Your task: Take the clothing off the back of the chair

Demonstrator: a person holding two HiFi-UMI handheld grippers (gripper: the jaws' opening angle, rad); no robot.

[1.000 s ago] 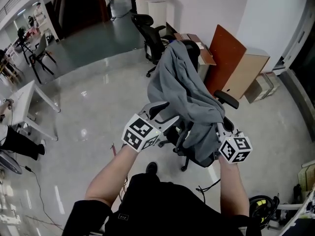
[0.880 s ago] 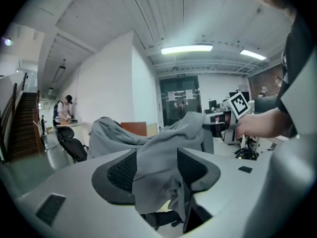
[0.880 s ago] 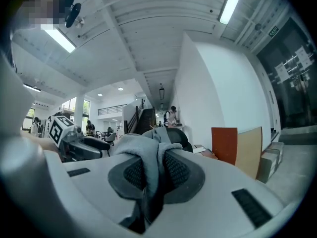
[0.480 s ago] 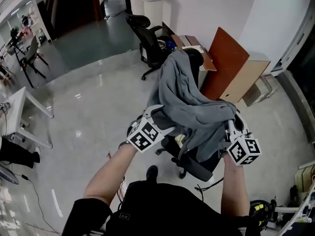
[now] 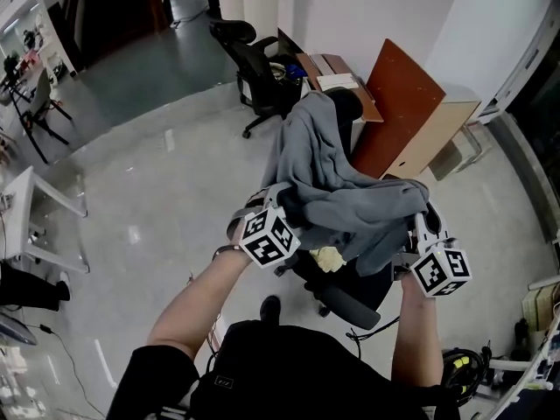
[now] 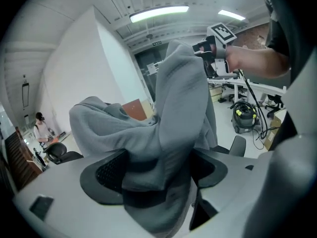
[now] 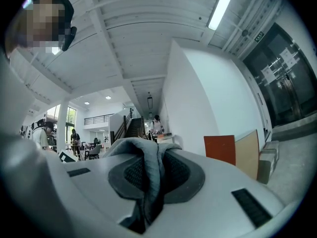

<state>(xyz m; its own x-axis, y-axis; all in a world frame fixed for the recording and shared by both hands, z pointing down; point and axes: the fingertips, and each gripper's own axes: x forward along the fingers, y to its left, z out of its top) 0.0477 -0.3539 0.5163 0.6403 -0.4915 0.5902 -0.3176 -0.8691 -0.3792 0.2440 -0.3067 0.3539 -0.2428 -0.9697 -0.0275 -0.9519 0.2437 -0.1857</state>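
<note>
A grey garment (image 5: 319, 169) hangs over the back of a black office chair (image 5: 348, 297), and its lower part is stretched out to the right. My right gripper (image 5: 420, 224) is shut on a fold of that cloth (image 7: 148, 165) at the chair's right side. My left gripper (image 5: 284, 203) is at the chair's left side. Its jaws are opening wide, and a thick fold of the garment (image 6: 178, 113) hangs loosely between them without either pad pressing on it. In the left gripper view the right gripper (image 6: 210, 46) holds the cloth up at the far end.
A second black office chair (image 5: 249, 68) stands behind. An orange-brown board (image 5: 398, 103) and a pale wooden panel (image 5: 433, 138) lean on the wall to the right. There is a white desk (image 5: 26, 191) at the left and a vacuum cleaner (image 5: 459, 361) at the bottom right. Something pale yellow (image 5: 328, 259) lies on the seat.
The left gripper has moved right and down against the chair, and its jaws have widened. The right gripper has drawn the garment's lower part out to the right and slightly up.
</note>
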